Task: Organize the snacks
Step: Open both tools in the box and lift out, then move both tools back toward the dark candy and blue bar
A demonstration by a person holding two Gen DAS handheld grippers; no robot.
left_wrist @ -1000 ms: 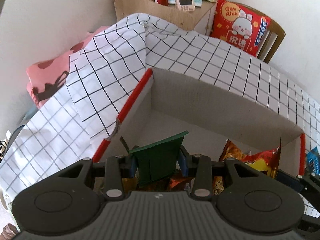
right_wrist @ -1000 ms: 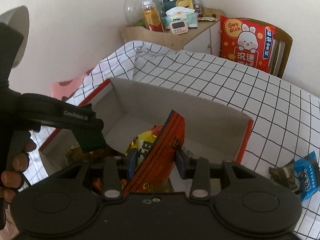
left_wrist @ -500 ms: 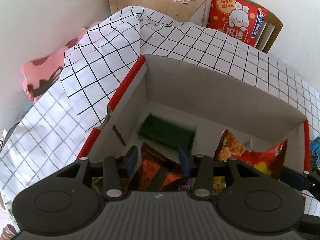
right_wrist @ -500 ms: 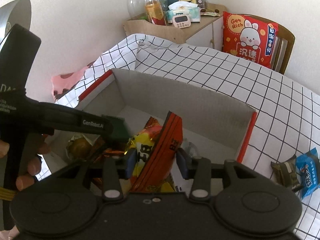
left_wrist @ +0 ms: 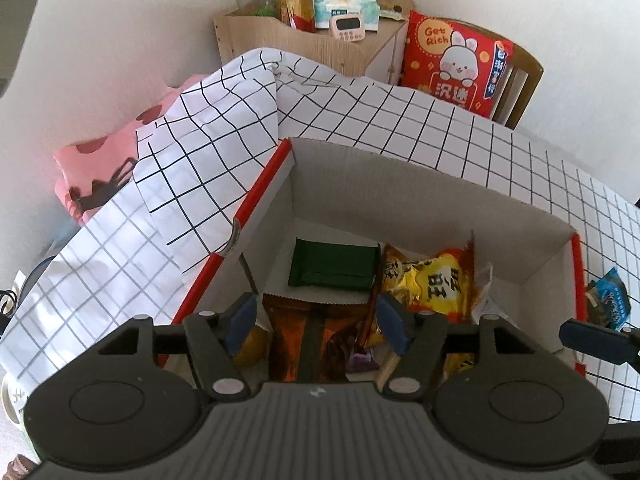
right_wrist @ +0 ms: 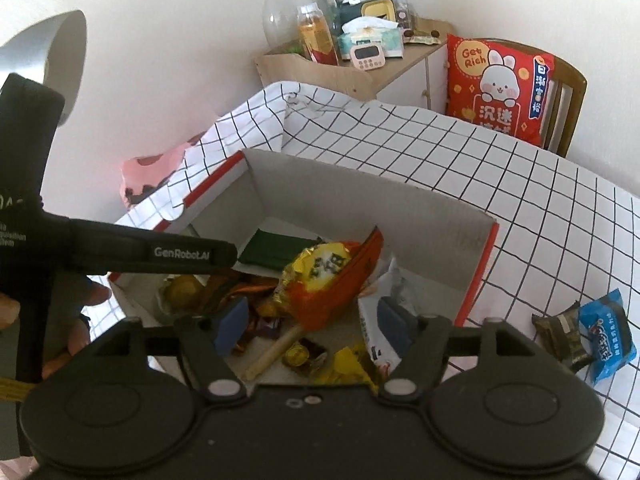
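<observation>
A cardboard box (left_wrist: 400,196) with red edges stands on the checked tablecloth and holds several snacks. A dark green packet (left_wrist: 334,265) lies flat on the box floor; it also shows in the right wrist view (right_wrist: 276,251). An orange-and-yellow bag (right_wrist: 332,276) rests on the pile in the box (right_wrist: 380,200), also visible in the left wrist view (left_wrist: 432,280). My left gripper (left_wrist: 316,320) is open and empty above the box's near side. My right gripper (right_wrist: 312,322) is open and empty just above the orange bag.
A blue packet (right_wrist: 608,332) and a dark brown packet (right_wrist: 560,330) lie on the cloth right of the box. A wooden cabinet (left_wrist: 312,40) with a bottle and tissues stands behind. A red rabbit cushion (left_wrist: 456,64) sits on a chair. A pink cloth (left_wrist: 100,164) lies left.
My left gripper opened and dropped the green packet onto the box floor. My right gripper opened and let the orange bag fall onto the pile. Both grippers rose slightly.
</observation>
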